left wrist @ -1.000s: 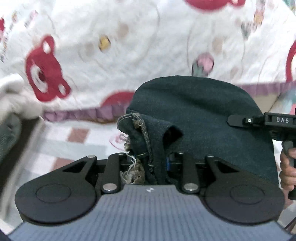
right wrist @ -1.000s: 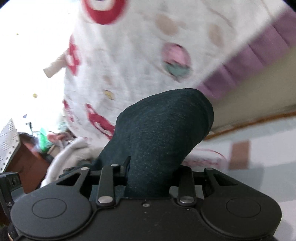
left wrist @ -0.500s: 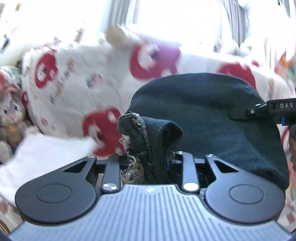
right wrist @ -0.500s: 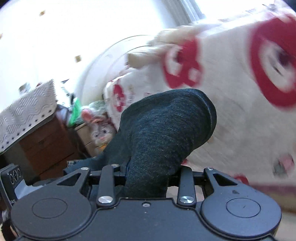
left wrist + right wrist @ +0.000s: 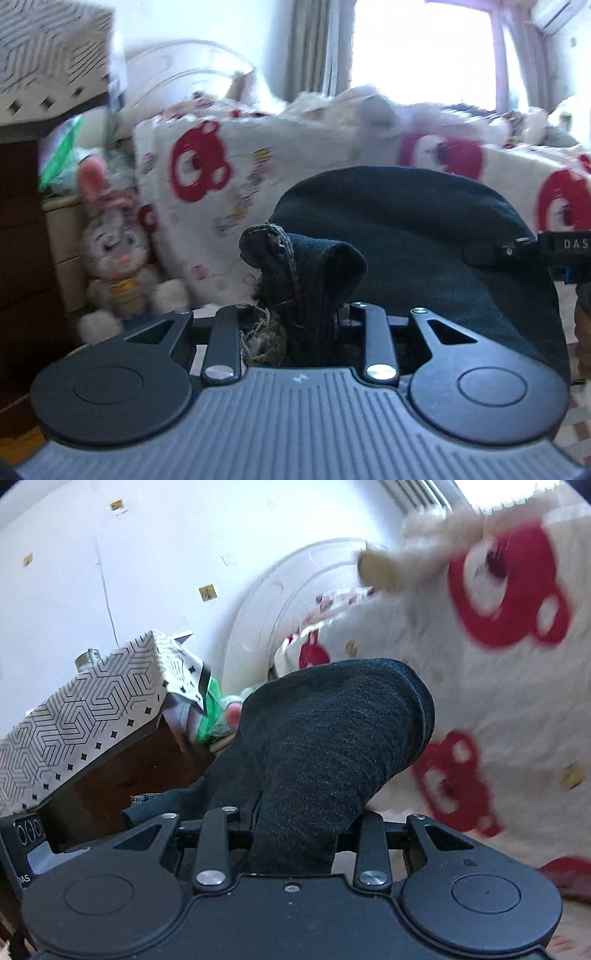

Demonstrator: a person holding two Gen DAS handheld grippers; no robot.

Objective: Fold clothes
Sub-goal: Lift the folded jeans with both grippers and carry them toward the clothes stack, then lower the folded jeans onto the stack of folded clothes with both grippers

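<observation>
A dark denim garment hangs lifted between both grippers. My left gripper is shut on a bunched, frayed edge of it; the cloth hides the fingertips. My right gripper is shut on another part of the same garment, which bulges up over the jaws. The right gripper's body shows at the right edge of the left wrist view, at about the same height. Both are held up off the bed.
A white blanket with red bear prints covers the bed ahead. A plush rabbit sits beside a dark wooden dresser with a patterned cloth. A bright window with curtains lies behind.
Both grippers have risen and tilted up with the garment: the views swung from the bed surface to the room, window and dresser. The grips have not changed.
</observation>
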